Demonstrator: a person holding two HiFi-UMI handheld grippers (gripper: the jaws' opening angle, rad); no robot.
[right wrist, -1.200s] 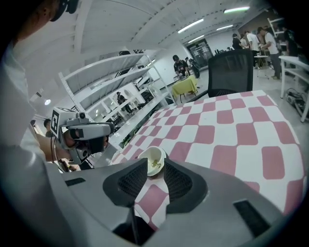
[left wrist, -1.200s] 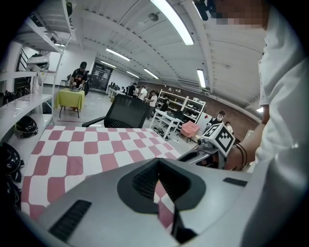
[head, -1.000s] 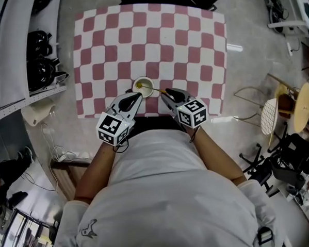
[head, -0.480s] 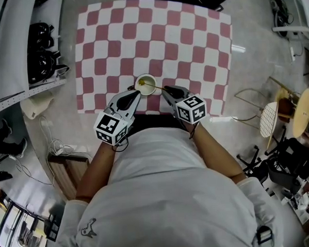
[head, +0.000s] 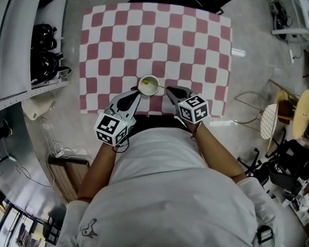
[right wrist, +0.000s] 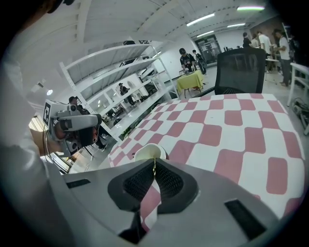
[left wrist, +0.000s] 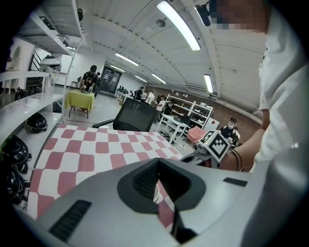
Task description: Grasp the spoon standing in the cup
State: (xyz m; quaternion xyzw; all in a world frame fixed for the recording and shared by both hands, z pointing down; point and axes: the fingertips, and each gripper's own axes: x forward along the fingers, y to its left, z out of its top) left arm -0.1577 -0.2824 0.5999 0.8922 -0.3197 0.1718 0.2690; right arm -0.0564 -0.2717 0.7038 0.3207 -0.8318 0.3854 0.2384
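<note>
A small white cup [head: 148,85] stands near the front edge of the red-and-white checked cloth [head: 155,37]. A thin gold spoon [head: 159,87] leans out of the cup to the right. My right gripper [head: 167,90] sits just right of the cup, shut on the spoon handle. In the right gripper view the gold handle [right wrist: 154,167] runs between the closed jaws of the right gripper [right wrist: 154,161], with the cup [right wrist: 150,153] just beyond. My left gripper [head: 136,94] is shut and empty, its tip close to the cup's left side. Its own view shows the left gripper [left wrist: 158,161] with jaws together.
A shelf with black helmets [head: 42,54] runs along the left of the table. A black office chair [right wrist: 241,67] stands at the table's far end. A round stool and wire frame [head: 298,107] stand on the floor to the right. Cables [head: 55,149] lie at the lower left.
The head view has shifted slightly. Both grippers stay beside the cup, the right one a touch closer to it on the spoon handle.
</note>
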